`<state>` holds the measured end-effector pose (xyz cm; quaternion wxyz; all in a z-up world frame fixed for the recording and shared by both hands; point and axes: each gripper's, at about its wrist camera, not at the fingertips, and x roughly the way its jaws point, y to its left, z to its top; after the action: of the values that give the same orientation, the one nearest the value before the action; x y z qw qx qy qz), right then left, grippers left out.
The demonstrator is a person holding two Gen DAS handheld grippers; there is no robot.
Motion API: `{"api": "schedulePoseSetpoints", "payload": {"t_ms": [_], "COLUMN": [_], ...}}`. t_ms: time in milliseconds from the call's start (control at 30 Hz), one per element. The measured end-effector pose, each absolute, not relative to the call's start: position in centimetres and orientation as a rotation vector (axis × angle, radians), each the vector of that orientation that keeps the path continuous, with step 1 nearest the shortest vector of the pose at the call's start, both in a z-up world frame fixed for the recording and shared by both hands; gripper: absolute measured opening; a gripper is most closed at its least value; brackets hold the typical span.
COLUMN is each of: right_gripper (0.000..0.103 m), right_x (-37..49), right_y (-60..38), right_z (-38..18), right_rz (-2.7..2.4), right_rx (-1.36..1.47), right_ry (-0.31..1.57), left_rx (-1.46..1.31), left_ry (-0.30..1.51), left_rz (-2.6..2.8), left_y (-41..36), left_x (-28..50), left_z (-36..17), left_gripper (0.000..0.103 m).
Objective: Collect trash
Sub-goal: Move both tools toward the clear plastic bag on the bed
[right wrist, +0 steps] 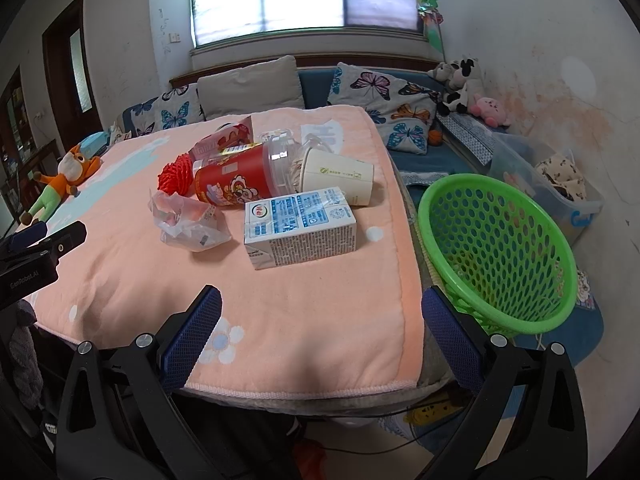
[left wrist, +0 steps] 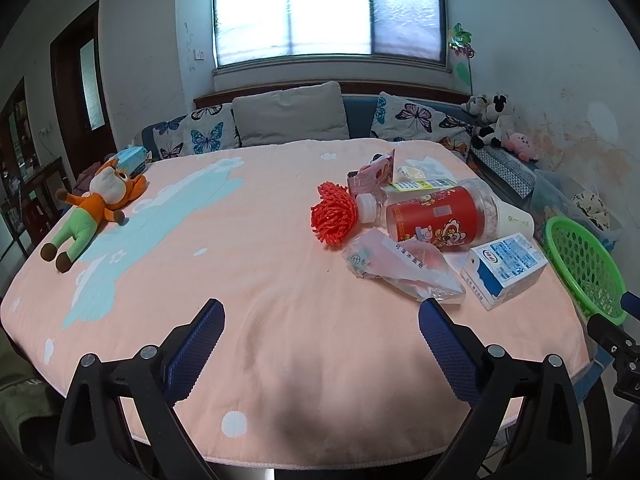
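1. Trash heap: a milk carton [right wrist: 300,226] lies on its side on the bench [right wrist: 320,320], on the pink cloth. It is the item nearest both claws.
2. Just behind the carton lie a toppled paper cup [right wrist: 340,178] and a clear jar with a red label [right wrist: 240,184]. Left of the carton sits a crumpled clear plastic bag [right wrist: 188,220]. Beyond the jar are a red mesh sleeve [right wrist: 176,174] and a pink wrapper [right wrist: 228,138].
3. Handling, as a judgement: the carton looks light and stiff-sided, so a hold across its two long faces should serve. The cup is thin and would crush under a hard squeeze. The bag is limp and slippery, best pinched at a bunched fold. The jar is wide and smooth, and likely to roll.
4. Receptacle: a green perforated basket [right wrist: 496,248] stands to the right of the carton, off the bench edge, and appears empty.
5. Right claw [right wrist: 320,312]: spread wide, holding nothing, poised over the near bench edge short of the carton.
6. Left claw [left wrist: 320,320]: likewise spread and empty, over bare cloth left of the carton.
7. Not trash: a plush toy [left wrist: 92,212] lies far left of the carton.
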<state>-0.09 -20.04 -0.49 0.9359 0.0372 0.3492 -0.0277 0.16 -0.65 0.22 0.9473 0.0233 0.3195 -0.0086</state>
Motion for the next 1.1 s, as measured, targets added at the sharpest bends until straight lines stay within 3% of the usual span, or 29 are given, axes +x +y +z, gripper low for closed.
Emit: {"api": "schedulePoseSetpoints", "payload": {"t_ms": [1100], "right_gripper": [0.099], "right_x": [0.9], "right_y": [-19.6], "right_z": [0.3], "right_rz": [-0.053], "right_rx": [0.064], "right_ry": [0.709], "left_rx": [0.054], "left_ry": [0.655], "left_rz": [-0.023], "left_y": [-1.2], "left_x": [0.9], "left_z": [0.0], "left_gripper": [0.094]}}
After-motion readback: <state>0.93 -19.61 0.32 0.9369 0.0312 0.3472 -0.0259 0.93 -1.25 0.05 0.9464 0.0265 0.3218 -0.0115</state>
